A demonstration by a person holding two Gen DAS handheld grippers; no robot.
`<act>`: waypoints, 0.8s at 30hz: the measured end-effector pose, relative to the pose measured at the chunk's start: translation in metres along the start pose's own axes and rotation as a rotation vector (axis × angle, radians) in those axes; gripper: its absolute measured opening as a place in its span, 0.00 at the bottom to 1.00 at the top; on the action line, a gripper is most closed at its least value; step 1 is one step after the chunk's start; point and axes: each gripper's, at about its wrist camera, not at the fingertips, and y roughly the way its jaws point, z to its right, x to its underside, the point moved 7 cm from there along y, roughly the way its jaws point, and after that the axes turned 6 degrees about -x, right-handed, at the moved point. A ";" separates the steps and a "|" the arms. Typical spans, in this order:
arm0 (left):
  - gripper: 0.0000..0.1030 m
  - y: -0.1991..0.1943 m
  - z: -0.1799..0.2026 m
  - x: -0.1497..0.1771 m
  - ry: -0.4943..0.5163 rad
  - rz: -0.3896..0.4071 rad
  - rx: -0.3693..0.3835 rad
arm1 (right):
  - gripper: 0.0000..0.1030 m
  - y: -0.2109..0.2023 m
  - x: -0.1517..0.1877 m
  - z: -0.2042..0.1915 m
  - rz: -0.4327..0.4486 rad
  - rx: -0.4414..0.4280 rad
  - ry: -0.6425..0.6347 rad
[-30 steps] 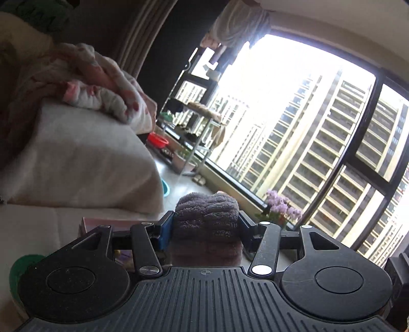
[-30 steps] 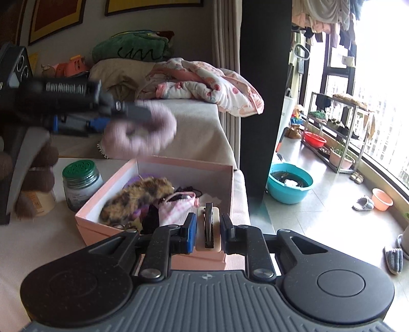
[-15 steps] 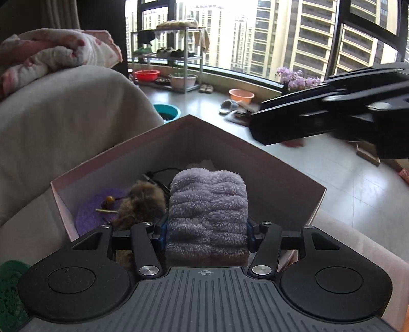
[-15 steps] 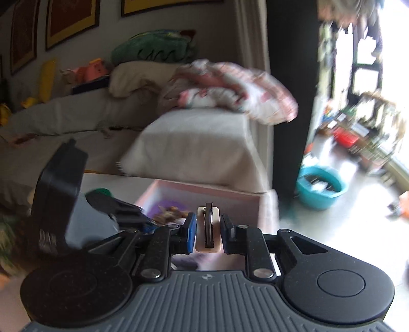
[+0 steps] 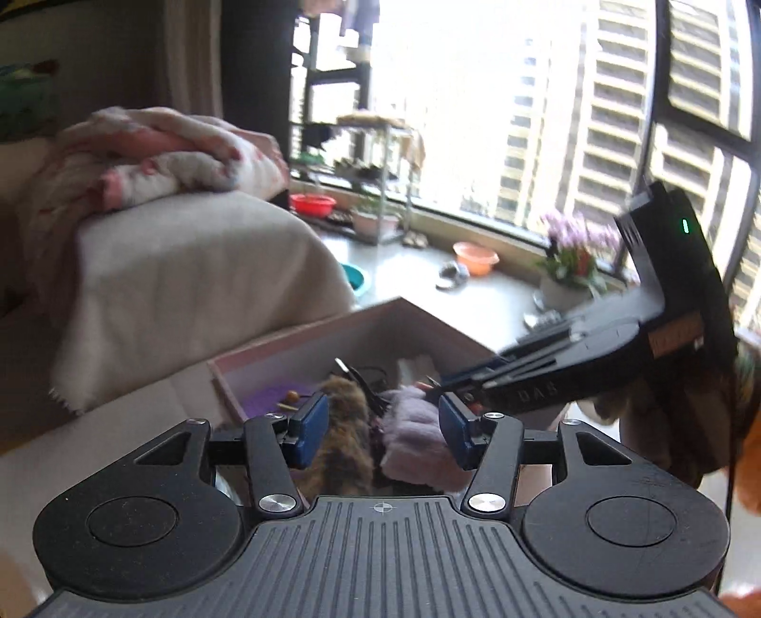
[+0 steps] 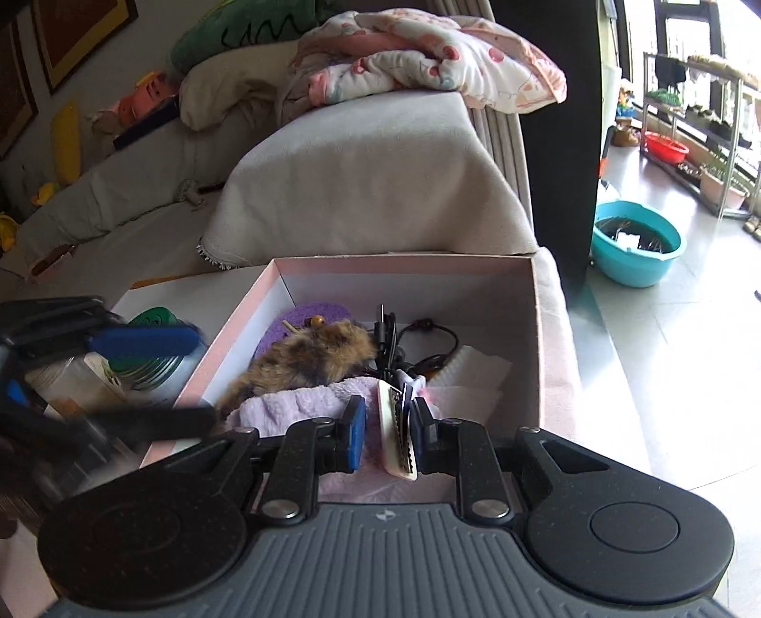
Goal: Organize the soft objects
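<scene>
left gripper [image 5: 383, 428] wide, empty; right gripper [image 6: 387, 430] pinching hair clip [image 6: 397, 439] over pink box [image 6: 535, 333].

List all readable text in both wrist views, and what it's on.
"DAS": faint raised letters on the side of the right gripper, left wrist view; first letter uncertain.
Brown label on that gripper: too blurred to read.
Black scrawl on the green cushion: not legible as words.
Label on the jar: blurred, unreadable.
</scene>
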 end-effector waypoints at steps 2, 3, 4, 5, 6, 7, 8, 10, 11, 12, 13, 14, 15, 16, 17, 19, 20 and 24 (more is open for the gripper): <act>0.54 -0.016 -0.004 0.004 -0.034 0.025 -0.030 | 0.28 -0.010 0.001 0.000 0.036 0.022 -0.006; 0.54 -0.024 -0.005 0.008 -0.040 0.039 -0.047 | 0.33 -0.016 0.002 -0.002 0.060 0.045 -0.027; 0.54 -0.030 -0.006 0.010 -0.046 0.050 -0.064 | 0.46 -0.021 0.004 -0.004 0.082 0.063 -0.052; 0.54 -0.037 -0.007 0.016 -0.053 0.057 -0.082 | 0.56 -0.030 0.006 -0.008 0.117 0.083 -0.083; 0.54 -0.045 -0.009 0.023 -0.065 0.062 -0.107 | 0.58 -0.040 0.010 -0.012 0.149 0.099 -0.106; 0.54 -0.051 -0.012 0.030 -0.080 0.063 -0.137 | 0.59 -0.048 0.013 -0.017 0.180 0.114 -0.126; 0.54 -0.057 -0.016 0.038 -0.095 0.055 -0.169 | 0.60 -0.058 0.018 -0.023 0.205 0.126 -0.143; 0.54 -0.063 -0.018 0.061 -0.112 0.019 -0.215 | 0.62 -0.075 0.029 -0.032 0.236 0.138 -0.159; 0.54 -0.065 -0.017 0.074 -0.114 -0.006 -0.225 | 0.64 -0.082 0.036 -0.038 0.246 0.143 -0.160; 0.54 -0.069 -0.014 0.087 -0.114 -0.036 -0.235 | 0.64 -0.086 0.042 -0.042 0.251 0.143 -0.158; 0.54 -0.071 -0.011 0.101 -0.112 -0.065 -0.247 | 0.66 -0.091 0.050 -0.047 0.249 0.140 -0.154; 0.54 -0.074 -0.009 0.113 -0.115 -0.094 -0.264 | 0.68 -0.094 0.061 -0.052 0.241 0.135 -0.149; 0.54 -0.072 -0.008 0.124 -0.118 -0.122 -0.275 | 0.68 -0.095 0.071 -0.057 0.229 0.130 -0.144; 0.54 -0.070 -0.007 0.133 -0.126 -0.148 -0.284 | 0.70 -0.094 0.080 -0.060 0.213 0.126 -0.141; 0.54 -0.068 -0.007 0.140 -0.139 -0.169 -0.291 | 0.70 -0.089 0.091 -0.065 0.188 0.126 -0.141; 0.54 -0.061 -0.007 0.149 -0.170 -0.204 -0.306 | 0.70 -0.075 0.109 -0.073 0.126 0.138 -0.152; 0.55 -0.059 -0.004 0.150 -0.169 -0.193 -0.316 | 0.70 -0.066 0.118 -0.077 0.093 0.141 -0.162; 0.68 -0.050 0.004 0.147 -0.153 -0.168 -0.358 | 0.70 -0.037 0.133 -0.080 0.008 0.151 -0.136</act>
